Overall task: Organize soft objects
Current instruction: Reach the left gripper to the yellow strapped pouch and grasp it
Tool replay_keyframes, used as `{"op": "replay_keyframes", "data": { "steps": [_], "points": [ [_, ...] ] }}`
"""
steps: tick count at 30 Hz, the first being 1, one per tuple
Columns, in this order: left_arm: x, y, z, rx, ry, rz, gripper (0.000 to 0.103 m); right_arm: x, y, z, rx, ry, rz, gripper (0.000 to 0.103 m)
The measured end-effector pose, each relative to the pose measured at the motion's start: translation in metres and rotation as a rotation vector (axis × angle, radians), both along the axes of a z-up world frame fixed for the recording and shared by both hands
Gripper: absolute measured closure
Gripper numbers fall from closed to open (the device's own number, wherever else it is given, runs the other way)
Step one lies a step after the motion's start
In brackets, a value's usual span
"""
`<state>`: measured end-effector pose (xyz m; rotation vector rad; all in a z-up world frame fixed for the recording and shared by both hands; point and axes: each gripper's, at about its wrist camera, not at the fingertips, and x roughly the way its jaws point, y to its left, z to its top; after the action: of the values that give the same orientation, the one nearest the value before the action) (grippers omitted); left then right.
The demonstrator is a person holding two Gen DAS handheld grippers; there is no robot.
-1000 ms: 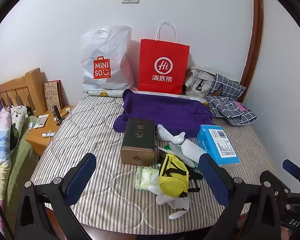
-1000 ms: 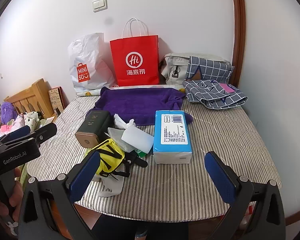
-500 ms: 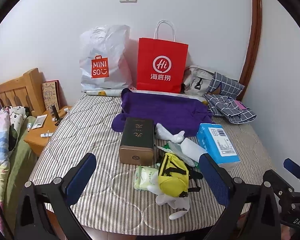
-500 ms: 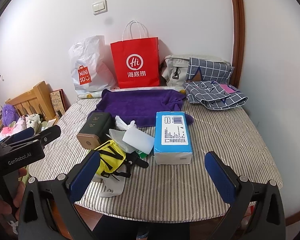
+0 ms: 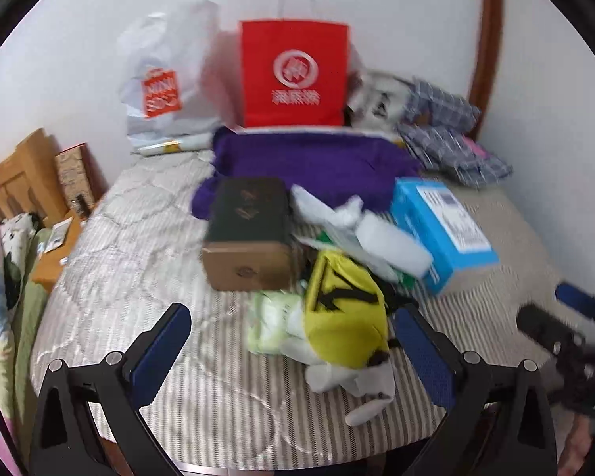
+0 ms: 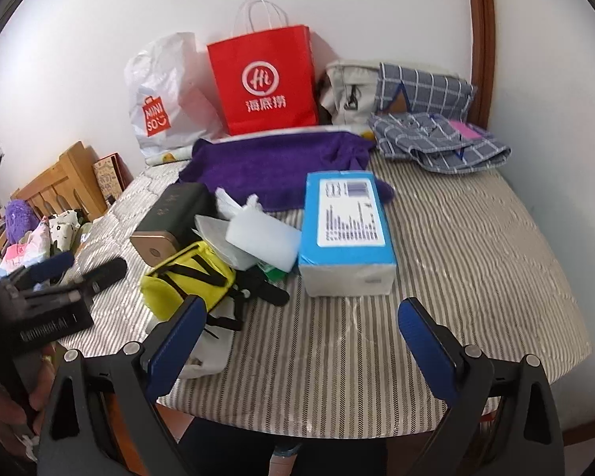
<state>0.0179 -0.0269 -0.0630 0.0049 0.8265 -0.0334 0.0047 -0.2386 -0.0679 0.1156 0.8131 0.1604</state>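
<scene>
- Hovering over the striped bed (image 6: 476,238), both grippers are empty: left gripper (image 5: 293,351) jaws wide apart, right gripper (image 6: 301,333) jaws wide but closing a bit.
- Yellow pouch (image 5: 343,309) lies on a white plush toy (image 5: 349,380) near the front edge, beside the blue tissue box (image 6: 347,230).

Colours and patterns, bed surface.
Grey-striped cover (image 6: 456,246); purple towel (image 6: 273,166) at 12 o'clock; red bag (image 6: 261,83); blue box (image 6: 347,214); yellow pouch (image 6: 186,277); navy-checked cloth (image 6: 432,139).

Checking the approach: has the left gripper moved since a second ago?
Yes. The left gripper has come down nearer; the yellow pouch looms larger between its open fingers.
</scene>
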Motion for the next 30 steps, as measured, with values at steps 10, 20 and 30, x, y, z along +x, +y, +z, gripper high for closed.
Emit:
{"op": "replay_keyframes", "data": {
  "steps": [10,20,30],
  "points": [
    [0.018,-0.048,-0.041,0.212,0.071,-0.100,0.000,0.016,-0.028,-0.032,0.048,0.062,-0.050,0.007],
    [0.051,-0.062,-0.065,0.262,0.124,-0.101,0.007,0.025,-0.037,-0.049,0.071,0.100,-0.024,0.007],
    [0.049,-0.037,-0.033,0.082,0.081,-0.101,0.033,0.026,-0.033,-0.055,0.060,0.123,-0.014,0.007]
  ]
}}
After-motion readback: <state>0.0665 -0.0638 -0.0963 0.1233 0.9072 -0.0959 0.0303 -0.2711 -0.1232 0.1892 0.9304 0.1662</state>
